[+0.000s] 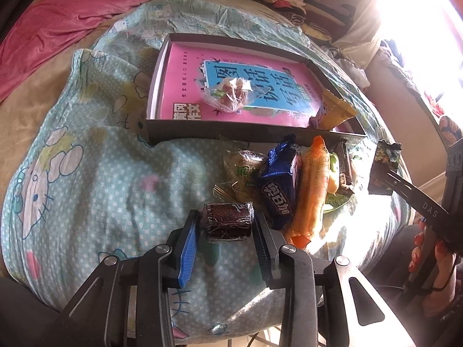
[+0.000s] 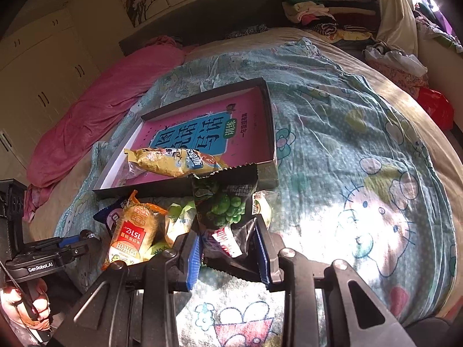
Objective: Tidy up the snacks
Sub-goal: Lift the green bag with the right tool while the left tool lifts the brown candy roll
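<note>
My left gripper [image 1: 227, 225] is shut on a dark brown wrapped roll [image 1: 227, 221], just above the Hello Kitty bedspread [image 1: 101, 179]. My right gripper [image 2: 228, 240] is shut on a black packet of green peas [image 2: 225, 211], held up in front of the dark shallow box [image 2: 144, 193]. The same packet [image 1: 383, 170] shows at the right of the left wrist view. The box [image 1: 231, 136] holds a pink book, a clear bag of sweets [image 1: 228, 95] and a yellow packet [image 2: 173, 160]. Loose snacks lie before it: a blue packet [image 1: 277, 185], an orange packet [image 1: 312, 190] and a greenish packet [image 1: 243, 170].
A pink quilt [image 2: 95, 115] lies along the bed's far left side. Folded clothes [image 2: 318, 8] are piled at the head of the bed. White wardrobe doors [image 2: 43, 72] stand at the left, and a red bag [image 2: 437, 110] sits at the right. Bright sunlight falls across the bedspread.
</note>
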Demonstrator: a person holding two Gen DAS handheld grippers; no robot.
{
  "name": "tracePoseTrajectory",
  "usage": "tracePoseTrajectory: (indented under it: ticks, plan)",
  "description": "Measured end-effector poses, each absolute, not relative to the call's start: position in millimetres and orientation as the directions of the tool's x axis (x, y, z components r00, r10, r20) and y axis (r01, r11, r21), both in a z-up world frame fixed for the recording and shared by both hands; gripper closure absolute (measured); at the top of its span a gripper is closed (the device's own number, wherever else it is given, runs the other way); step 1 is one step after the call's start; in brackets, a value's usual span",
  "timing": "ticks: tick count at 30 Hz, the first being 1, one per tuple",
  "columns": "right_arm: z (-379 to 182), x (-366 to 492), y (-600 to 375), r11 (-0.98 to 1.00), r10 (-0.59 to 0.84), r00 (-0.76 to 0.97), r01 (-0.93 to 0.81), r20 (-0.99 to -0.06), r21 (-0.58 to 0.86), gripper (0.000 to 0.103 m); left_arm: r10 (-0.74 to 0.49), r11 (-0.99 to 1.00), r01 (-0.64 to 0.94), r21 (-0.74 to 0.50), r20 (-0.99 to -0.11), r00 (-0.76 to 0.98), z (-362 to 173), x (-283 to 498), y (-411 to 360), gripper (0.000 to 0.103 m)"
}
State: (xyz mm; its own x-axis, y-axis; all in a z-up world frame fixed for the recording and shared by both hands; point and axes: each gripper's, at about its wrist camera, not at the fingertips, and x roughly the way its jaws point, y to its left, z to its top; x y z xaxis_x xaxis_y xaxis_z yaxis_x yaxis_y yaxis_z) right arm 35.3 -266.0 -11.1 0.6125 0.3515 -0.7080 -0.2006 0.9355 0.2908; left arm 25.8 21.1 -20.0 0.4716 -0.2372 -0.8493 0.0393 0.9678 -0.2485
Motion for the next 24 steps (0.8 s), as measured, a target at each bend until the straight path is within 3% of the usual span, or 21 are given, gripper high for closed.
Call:
tracePoseTrajectory:
  ticks: [24]
  plan:
    - [5,41,-276,0.941,0.335,0.694,-0.208,-0.638,0.268,0.07,-0.162,0.976,-0.026,-0.215,-0.803,0.574,12,35,45,0.066]
